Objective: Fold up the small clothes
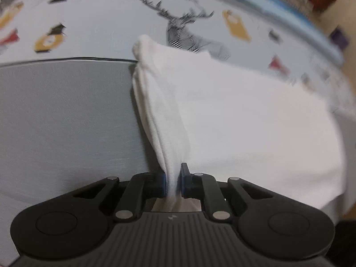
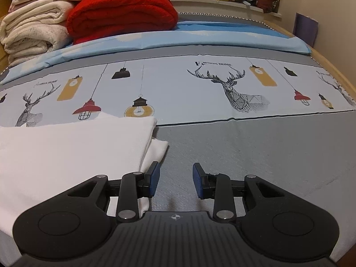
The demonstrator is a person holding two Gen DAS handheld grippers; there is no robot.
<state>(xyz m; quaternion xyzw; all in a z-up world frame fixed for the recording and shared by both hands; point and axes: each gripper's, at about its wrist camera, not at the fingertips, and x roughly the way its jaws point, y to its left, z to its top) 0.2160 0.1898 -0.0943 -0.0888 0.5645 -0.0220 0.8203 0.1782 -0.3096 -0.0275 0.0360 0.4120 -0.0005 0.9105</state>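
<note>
Left gripper [image 1: 173,183] is pinching a bunched edge of the white garment [image 1: 244,120]; right gripper [image 2: 175,181] is hanging released above the bedsheet [image 2: 255,151].

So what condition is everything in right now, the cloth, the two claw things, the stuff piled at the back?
White garment: partly folded, one bunched edge lifted.
Left gripper: shut on that edge.
Right gripper: open, empty, beside the garment.
Red blanket: folded.
Cream blankets: folded, stacked.
Bed sheet: spread flat.
</note>
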